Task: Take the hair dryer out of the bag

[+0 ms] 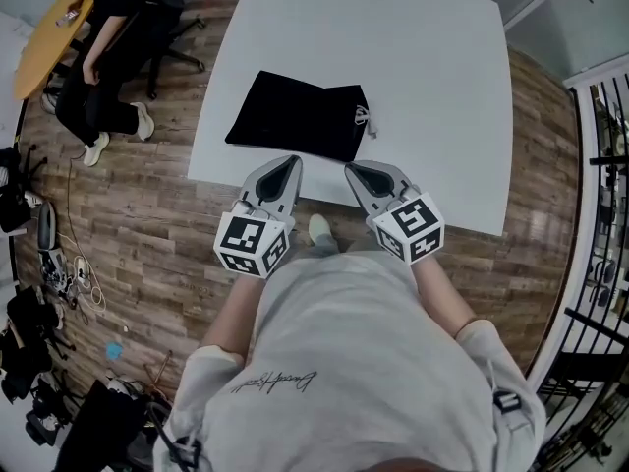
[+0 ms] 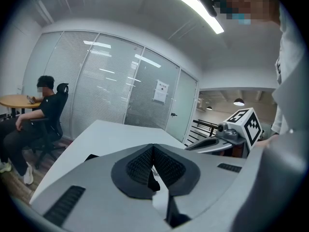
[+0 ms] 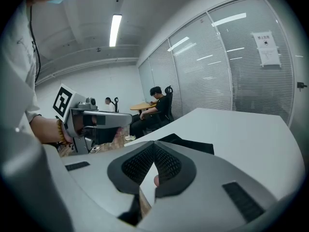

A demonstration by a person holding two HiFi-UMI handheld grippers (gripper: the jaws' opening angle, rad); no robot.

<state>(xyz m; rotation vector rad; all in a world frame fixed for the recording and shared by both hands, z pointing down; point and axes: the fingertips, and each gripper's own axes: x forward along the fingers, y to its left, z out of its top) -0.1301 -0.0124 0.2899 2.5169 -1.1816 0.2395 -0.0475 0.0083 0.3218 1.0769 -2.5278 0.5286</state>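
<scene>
A black drawstring bag (image 1: 300, 114) lies on the white table (image 1: 413, 57), near its front edge, with its white cord (image 1: 364, 118) at the right end. No hair dryer shows in any view. My left gripper (image 1: 292, 168) hovers just short of the table's front edge with its jaws shut and nothing between them. My right gripper (image 1: 356, 172) hangs beside it, also shut and empty. In the right gripper view the bag (image 3: 190, 144) lies just beyond the closed tips (image 3: 154, 143). The left gripper view shows its own shut tips (image 2: 153, 146) and a corner of the bag (image 2: 91, 156).
A person (image 1: 103, 37) sits on an office chair by a round wooden table (image 1: 49, 37) at the far left. Cables and dark gear (image 1: 44, 273) litter the wood floor at the left. A black railing (image 1: 600, 254) runs along the right. Glass walls (image 2: 116, 95) stand behind the table.
</scene>
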